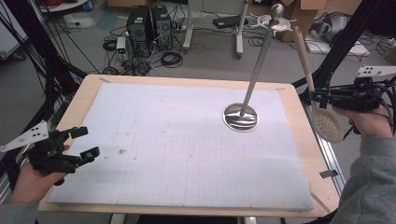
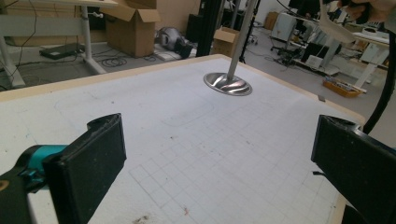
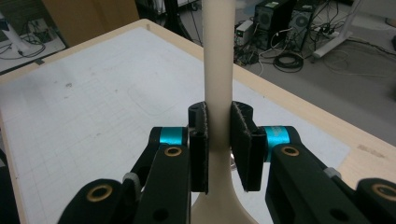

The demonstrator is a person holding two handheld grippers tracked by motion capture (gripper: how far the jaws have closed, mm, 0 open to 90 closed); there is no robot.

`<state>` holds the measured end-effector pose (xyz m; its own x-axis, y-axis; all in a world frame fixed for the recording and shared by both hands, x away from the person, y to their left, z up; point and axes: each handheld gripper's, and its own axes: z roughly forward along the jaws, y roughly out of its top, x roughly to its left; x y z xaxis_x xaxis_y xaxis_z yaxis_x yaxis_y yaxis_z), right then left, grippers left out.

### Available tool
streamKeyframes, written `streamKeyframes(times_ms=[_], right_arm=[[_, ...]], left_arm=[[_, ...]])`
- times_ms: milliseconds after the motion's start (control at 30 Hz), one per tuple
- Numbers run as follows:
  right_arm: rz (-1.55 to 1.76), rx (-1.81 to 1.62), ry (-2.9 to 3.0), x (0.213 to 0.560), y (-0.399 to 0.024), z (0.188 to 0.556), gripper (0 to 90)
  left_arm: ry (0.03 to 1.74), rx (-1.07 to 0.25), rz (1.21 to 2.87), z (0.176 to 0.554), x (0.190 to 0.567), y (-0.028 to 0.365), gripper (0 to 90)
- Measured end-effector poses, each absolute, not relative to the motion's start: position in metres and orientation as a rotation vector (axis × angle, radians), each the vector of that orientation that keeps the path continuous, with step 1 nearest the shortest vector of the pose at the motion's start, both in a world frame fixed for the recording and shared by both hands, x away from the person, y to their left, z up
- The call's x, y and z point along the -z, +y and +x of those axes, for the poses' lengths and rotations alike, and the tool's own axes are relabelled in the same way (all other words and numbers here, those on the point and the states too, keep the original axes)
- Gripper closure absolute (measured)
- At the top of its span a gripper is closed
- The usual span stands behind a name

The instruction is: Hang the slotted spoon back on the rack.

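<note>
While my right gripper [image 3: 218,151] is clamping the slotted spoon [image 1: 316,95] mid-handle beyond the table's right edge, my left gripper [image 1: 84,142] is idling wide open; it's looking light, stiff, slick, so I'm gripping near the neck

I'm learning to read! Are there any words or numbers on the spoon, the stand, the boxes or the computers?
No words or numbers can be read anywhere.
Spoon, held by the right gripper: plain, no writing.
Stand: bare metal, no label.
Mat: faint grid lines, no numbers.
Boxes: no print to be made out.
Computers: any marks are too small and blurred.
</note>
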<state>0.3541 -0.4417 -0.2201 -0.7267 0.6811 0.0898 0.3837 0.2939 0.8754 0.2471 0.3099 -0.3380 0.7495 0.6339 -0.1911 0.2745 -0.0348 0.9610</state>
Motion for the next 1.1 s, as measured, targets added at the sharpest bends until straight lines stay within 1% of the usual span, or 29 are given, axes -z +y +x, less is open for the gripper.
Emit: streamKeyframes(times_ms=[1100], right_arm=[[1.004,-1.380,2.289,0.238,-0.417,0.375,77.9]], left_arm=[[0.739,-0.335,1.621,0.246,0.337,0.309,3.5]])
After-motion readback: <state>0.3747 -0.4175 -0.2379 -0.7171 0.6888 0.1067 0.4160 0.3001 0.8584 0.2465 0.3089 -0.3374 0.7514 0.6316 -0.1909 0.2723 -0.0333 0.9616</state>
